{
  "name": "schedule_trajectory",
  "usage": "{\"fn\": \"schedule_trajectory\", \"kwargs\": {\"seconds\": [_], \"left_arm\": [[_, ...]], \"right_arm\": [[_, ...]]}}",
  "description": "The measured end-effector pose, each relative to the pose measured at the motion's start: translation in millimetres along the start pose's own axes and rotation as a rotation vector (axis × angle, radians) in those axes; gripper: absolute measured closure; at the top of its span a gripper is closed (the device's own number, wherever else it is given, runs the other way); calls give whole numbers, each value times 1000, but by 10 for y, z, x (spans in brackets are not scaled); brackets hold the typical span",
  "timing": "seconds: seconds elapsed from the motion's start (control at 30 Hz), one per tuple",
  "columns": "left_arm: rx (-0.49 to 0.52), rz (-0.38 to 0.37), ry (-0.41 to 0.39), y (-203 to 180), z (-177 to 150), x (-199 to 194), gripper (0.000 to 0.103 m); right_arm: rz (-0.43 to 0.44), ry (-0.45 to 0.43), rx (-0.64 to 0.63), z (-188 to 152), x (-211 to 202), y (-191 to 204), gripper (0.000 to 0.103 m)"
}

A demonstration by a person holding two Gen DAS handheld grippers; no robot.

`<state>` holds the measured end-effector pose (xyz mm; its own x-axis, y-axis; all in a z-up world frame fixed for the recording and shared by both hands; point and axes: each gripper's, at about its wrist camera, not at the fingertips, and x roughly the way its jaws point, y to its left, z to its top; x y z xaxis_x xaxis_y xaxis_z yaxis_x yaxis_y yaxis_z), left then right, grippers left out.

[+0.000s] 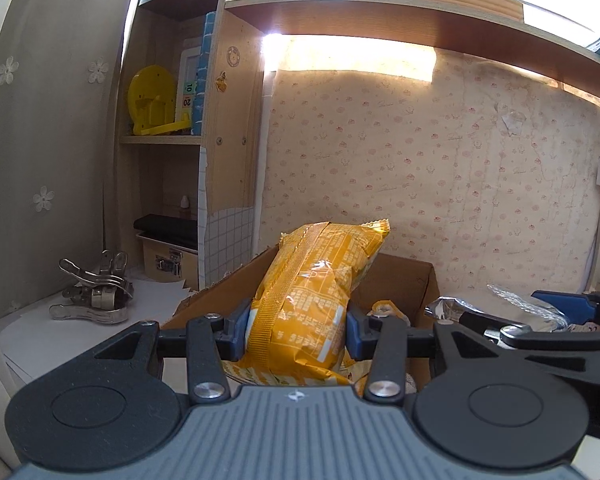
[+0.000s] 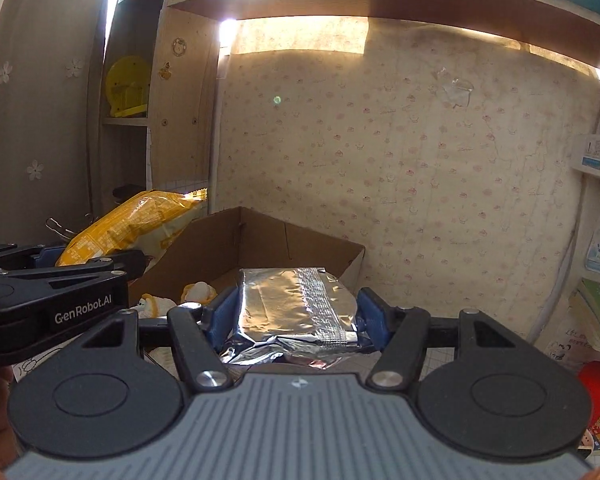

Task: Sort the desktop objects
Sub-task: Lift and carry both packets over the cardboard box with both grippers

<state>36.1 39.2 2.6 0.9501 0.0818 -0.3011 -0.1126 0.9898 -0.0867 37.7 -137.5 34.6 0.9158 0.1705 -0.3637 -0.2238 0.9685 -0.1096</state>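
Yellow crinkled film of a snack bag is clamped by the left gripper above the cardboard box's near-left wall; a silver foil pack is pinched by the right gripper over the box's middle. Slippery film could slide free, or the close-set grippers could collide.

"GenRobot.AI" in white on the black left gripper, numbers "10" and "20" on coloured tabs on the far-left shelf
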Motion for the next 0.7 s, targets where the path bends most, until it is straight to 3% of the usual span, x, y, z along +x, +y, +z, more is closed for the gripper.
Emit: {"fn": "schedule_trajectory", "kwargs": {"seconds": [0.37,0.7], "left_arm": [[-17,35,38,242,-29,269,56],[-2,22,61,258,-43,503,56]], "right_arm": [[52,36,-24,54,379,249,40],[76,79,-14,70,787,259,40]]}}
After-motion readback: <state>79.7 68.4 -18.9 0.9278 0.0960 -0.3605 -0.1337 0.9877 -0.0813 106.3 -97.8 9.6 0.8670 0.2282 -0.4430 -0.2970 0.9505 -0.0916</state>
